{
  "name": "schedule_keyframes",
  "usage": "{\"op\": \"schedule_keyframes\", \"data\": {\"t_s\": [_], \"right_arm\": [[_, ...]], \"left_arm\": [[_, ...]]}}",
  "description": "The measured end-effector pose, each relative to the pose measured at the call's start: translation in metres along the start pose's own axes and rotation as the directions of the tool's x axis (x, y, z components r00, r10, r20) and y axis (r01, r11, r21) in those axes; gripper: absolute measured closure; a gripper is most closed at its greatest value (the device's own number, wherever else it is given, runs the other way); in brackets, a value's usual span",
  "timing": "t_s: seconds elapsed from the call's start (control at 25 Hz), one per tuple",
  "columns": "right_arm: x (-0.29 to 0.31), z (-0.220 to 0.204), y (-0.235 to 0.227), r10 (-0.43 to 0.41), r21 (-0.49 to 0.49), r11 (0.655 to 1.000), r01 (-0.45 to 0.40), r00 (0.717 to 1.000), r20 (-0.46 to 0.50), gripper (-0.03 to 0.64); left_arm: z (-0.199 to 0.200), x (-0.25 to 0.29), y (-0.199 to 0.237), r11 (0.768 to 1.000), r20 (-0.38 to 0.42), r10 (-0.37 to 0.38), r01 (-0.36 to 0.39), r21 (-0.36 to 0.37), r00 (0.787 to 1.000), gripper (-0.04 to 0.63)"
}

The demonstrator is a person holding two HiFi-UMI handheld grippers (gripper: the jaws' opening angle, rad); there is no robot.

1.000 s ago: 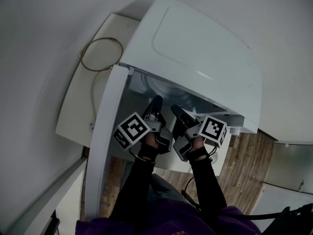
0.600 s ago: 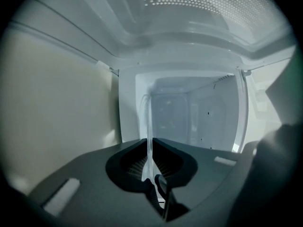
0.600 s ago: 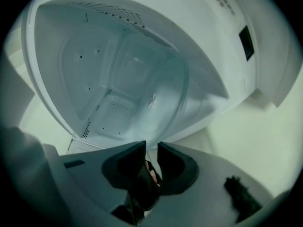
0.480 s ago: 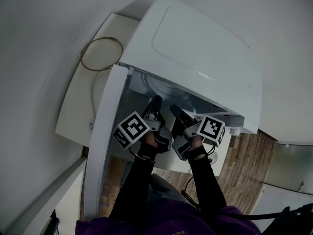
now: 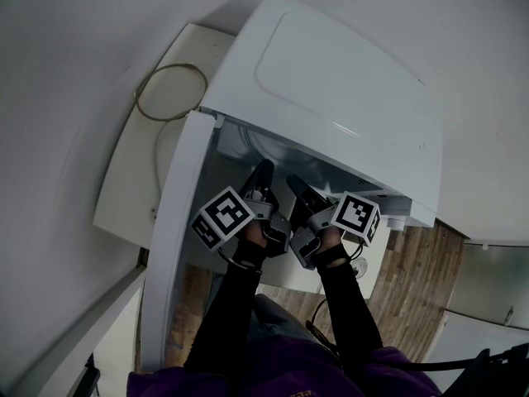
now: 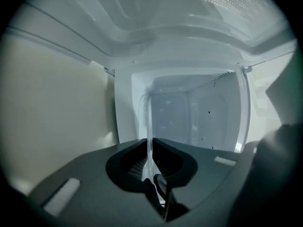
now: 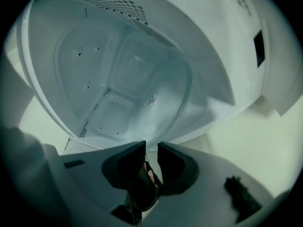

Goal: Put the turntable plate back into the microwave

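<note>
Fingers of my left gripper (image 6: 150,144) and right gripper (image 7: 151,148) stay clamped on the turntable plate (image 7: 163,94) at the open mouth of the microwave (image 5: 347,89). Nothing has moved this past second, so I judge seating remains ahead.

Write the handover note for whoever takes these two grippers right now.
Left gripper: shut on the turntable plate, which shows edge-on between its jaws.
Right gripper: shut on the plate's rim, as far as its view shows, with the jaws wider apart.
Things: the microwave has its door open. The plate is held in the air at the mouth of the cavity, not yet on its floor.
Done: plate gripped by both grippers and at the opening.
Left: carry it in, lay it flat and centred, release both, withdraw.
</note>
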State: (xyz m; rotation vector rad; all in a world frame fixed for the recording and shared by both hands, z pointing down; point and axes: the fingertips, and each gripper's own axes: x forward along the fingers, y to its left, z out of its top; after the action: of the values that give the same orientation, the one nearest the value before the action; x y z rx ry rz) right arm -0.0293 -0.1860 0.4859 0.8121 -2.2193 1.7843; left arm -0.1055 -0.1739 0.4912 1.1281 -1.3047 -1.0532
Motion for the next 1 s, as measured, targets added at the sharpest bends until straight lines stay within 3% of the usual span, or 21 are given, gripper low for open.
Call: {"op": "schedule_keyframes", "data": {"t_s": [0.52,0.84,1.0], "right_arm": [[0.001,-0.004,-0.001,0.000,-0.043,0.999,0.000,1.000,-0.017,0.512],[-0.010,-0.007,0.006,0.041,-0.047,0.998,-0.042,0.999,-0.011,0.495],[-0.024,-0.016,0.018,0.060,-0.082,0.995,-0.062,0.998,-0.022,0.495]], "left_arm": [[0.000,-0.004,0.004,0.999,0.015,0.031,-0.031,0.040,0.999,0.552],[0.002,-0.022,0.009,0.997,0.034,0.053,-0.055,0.060,0.998,0.540],[-0.008,-0.036,0.002,0.989,0.015,0.064,-0.066,0.136,0.998,0.551]]}}
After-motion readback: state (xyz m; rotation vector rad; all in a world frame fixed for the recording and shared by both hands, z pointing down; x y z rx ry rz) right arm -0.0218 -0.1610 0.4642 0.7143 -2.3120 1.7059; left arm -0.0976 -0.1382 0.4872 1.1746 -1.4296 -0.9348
